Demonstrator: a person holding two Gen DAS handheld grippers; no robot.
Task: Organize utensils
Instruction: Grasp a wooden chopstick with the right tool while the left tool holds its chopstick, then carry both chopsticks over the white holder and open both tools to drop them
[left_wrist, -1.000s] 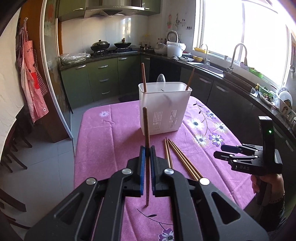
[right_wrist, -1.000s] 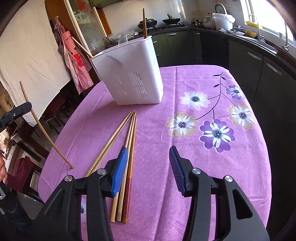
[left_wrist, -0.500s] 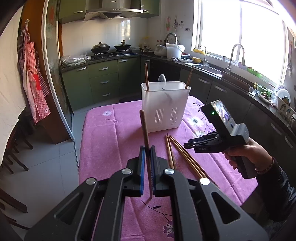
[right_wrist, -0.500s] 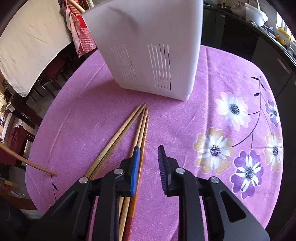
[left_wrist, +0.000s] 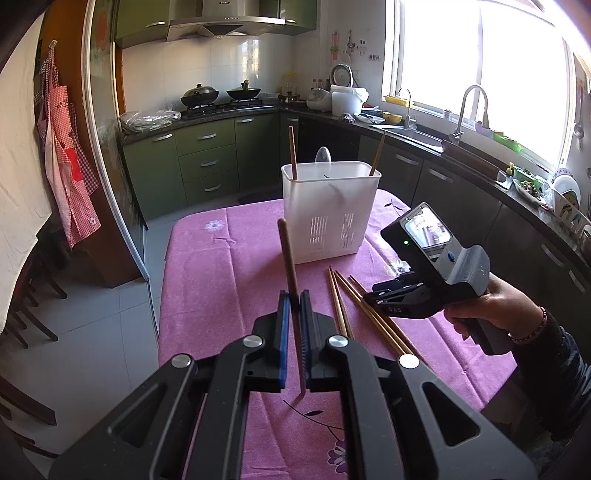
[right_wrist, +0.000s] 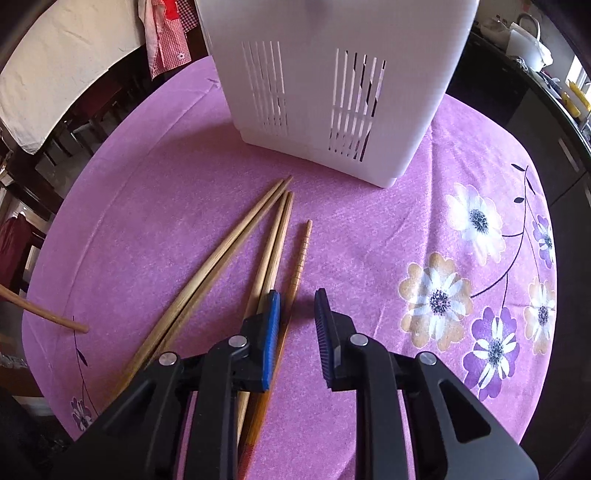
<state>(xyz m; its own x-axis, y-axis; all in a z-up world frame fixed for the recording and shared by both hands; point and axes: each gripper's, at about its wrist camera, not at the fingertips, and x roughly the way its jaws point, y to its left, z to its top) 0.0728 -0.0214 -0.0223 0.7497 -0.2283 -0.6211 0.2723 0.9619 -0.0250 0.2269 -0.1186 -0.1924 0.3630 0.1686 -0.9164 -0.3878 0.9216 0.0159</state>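
Note:
My left gripper (left_wrist: 294, 299) is shut on a brown chopstick (left_wrist: 287, 254) and holds it nearly upright above the table, short of the white utensil holder (left_wrist: 328, 218). The holder has two chopsticks and a spoon standing in it. Several chopsticks (right_wrist: 236, 258) lie on the purple cloth before the holder (right_wrist: 332, 85). My right gripper (right_wrist: 295, 310) is open, low over them, its jaws either side of the ridged reddish chopstick (right_wrist: 299, 258). The held chopstick's tip (right_wrist: 55, 320) shows at the left of the right wrist view.
The table has a purple flowered cloth (left_wrist: 221, 258) with its edge near on the left and front. Kitchen counters, a sink (left_wrist: 424, 136) and a stove stand behind. Chairs (left_wrist: 22, 317) stand on the left floor.
My right gripper has moved forward and down onto the lying chopsticks and narrowed its opening. My left gripper has kept its chopstick and drawn back a little.

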